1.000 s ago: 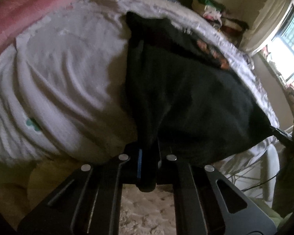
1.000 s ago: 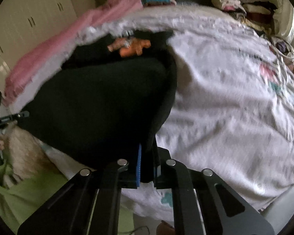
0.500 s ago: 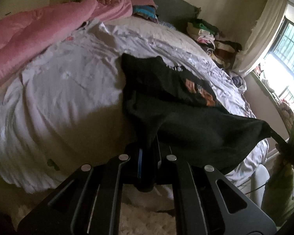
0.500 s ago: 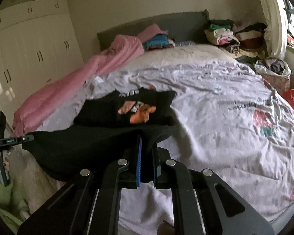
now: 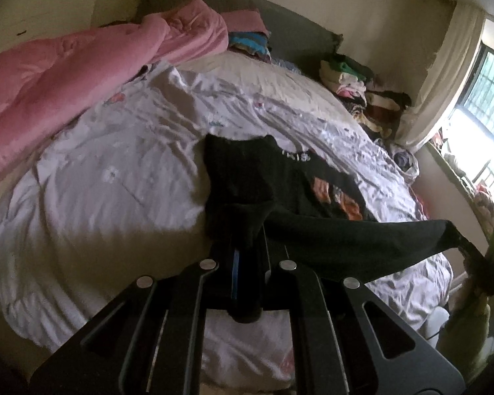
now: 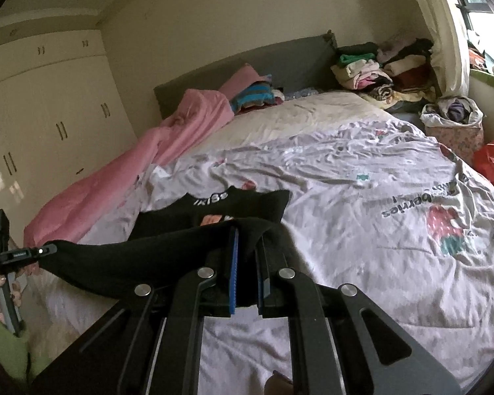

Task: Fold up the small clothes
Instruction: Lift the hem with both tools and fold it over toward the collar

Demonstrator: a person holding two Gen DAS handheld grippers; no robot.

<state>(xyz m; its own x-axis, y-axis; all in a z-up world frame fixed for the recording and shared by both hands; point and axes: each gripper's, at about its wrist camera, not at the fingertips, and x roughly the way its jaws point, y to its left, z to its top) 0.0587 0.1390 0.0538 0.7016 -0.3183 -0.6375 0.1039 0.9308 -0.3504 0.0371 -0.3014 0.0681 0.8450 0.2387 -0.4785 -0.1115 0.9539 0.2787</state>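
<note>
While both tongs (image 5: 248,256) (image 6: 247,247) pinch the black shirt (image 5: 313,197), a pink quilt (image 5: 66,75) lies beside.

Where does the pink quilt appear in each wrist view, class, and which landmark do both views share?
Left wrist view: pink quilt fills the upper left, along the bed's far side.
Right wrist view: pink quilt runs diagonally at centre left.
Shared landmark: grey headboard.

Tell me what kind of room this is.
A home bedroom, most likely: a bed with a grey headboard, a pink duvet, and built-in wardrobes along one wall.
</note>
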